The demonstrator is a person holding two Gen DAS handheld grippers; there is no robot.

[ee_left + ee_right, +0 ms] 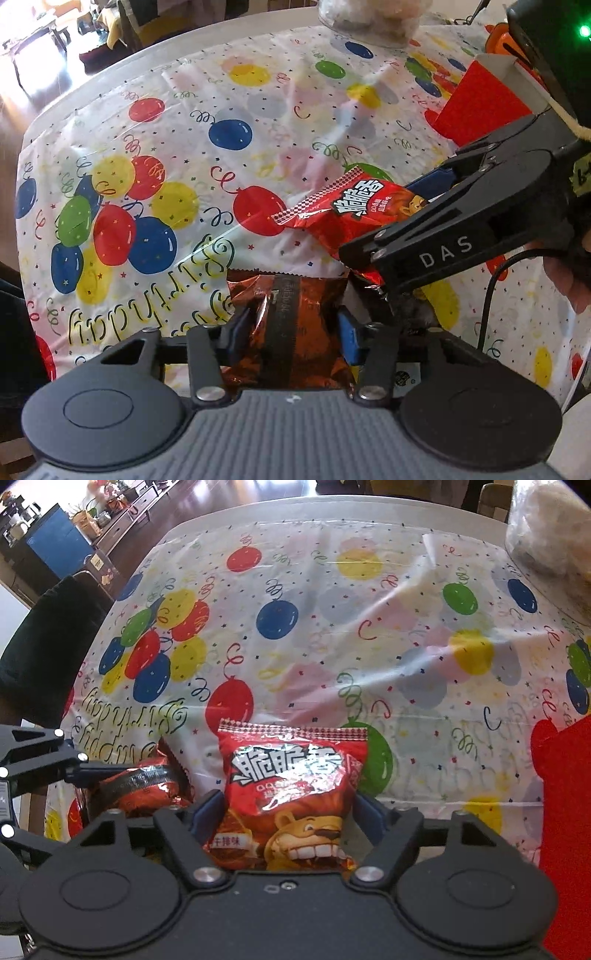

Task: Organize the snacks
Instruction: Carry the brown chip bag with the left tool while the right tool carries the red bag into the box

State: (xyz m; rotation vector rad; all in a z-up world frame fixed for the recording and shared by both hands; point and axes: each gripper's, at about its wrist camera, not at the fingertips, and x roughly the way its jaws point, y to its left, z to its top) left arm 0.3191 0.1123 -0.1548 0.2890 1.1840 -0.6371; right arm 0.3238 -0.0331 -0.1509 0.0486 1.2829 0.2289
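Down near the table's (369,502) front edge, the left gripper (291,332) has its blue pads pressed against a copper foil packet (295,325), back seam up. Just beside it, the right gripper (288,812) clamps a red lion snack bag (291,786); a red box (480,107) stands toward the right edge.

Two snack packets lie side by side, close together, on the balloon-print tablecloth (369,627). Red packet (291,794): face up, white Chinese lettering, cartoon lion, serrated top seal, puffy. Copper-brown foil packet (291,317): back up, dark seam strip down the middle, crinkled, serrated edge. Red cardboard box (480,103) stands further back to the right, open-topped.
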